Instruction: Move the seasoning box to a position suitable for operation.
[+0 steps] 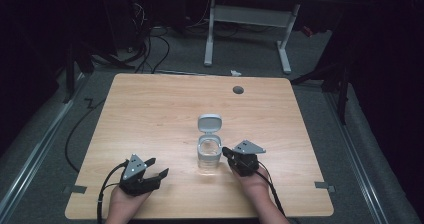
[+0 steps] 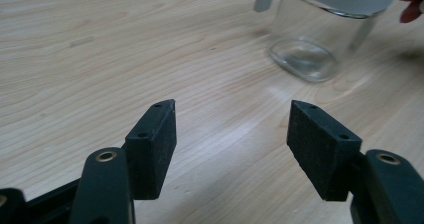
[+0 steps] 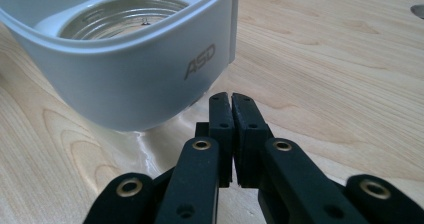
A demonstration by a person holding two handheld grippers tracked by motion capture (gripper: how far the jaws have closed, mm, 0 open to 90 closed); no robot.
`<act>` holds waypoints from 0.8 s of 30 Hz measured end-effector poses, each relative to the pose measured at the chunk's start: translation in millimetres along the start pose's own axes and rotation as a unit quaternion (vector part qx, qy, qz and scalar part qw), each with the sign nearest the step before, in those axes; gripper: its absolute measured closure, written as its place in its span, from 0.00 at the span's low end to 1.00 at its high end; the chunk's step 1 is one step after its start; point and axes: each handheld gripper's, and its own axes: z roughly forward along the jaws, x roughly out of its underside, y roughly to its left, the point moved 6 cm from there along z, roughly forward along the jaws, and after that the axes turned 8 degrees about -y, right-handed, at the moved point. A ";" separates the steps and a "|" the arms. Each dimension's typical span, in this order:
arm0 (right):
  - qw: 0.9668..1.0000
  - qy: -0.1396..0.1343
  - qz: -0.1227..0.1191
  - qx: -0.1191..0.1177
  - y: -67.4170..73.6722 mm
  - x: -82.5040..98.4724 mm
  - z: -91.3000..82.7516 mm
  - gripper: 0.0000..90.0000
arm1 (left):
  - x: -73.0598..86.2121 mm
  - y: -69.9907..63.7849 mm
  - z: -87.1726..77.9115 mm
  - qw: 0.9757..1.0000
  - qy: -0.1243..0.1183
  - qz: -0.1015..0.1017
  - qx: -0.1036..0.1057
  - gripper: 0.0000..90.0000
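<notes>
Clear glass jar (image 1: pixel 209 156) with a pale grey plastic collar and a flip lid (image 1: pixel 209 122) standing open at its far side sits upright on the light wooden table (image 1: pixel 150 109), slightly toward the person's side of centre. In the right gripper view the grey collar (image 3: pixel 125 69) carries the letters "ASD" on its wall, and the threaded glass mouth is visible inside it. In the left gripper view the jar's transparent body and thick oval base (image 2: pixel 305 59) rest flat on the wood. Right gripper (image 1: pixel 229 152) lies just beside the jar on its right, tips pointing at the collar; whether they touch it cannot be told. Its two black jaws are pressed together with only a hairline gap, nothing between them (image 3: pixel 231 104). Left gripper (image 1: pixel 156 167) rests on the table well to the left of the jar, apart from it, jaws spread wide with bare wood between the pads (image 2: pixel 231 129). Each gripper is held in one of the person's hands at the near edge, a black cable trailing from each. A small dark round grommet (image 1: pixel 238 89) sits near the far edge of the table.
</notes>
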 end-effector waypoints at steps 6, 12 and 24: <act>1.000 0.001 0.018 0.005 -8.6 9.0 -13.2 0.96 | 12.0 -17.5 4.7 1.000 0.002 0.008 0.013 0.45; 0.999 -0.005 0.041 0.023 -19.1 16.6 -27.2 0.97 | 24.0 -35.5 15.2 1.000 0.009 0.007 0.021 0.52; 0.998 -0.028 0.053 0.033 -29.3 16.8 -41.0 0.97 | 51.7 -70.8 44.3 0.999 0.036 0.000 0.036 0.85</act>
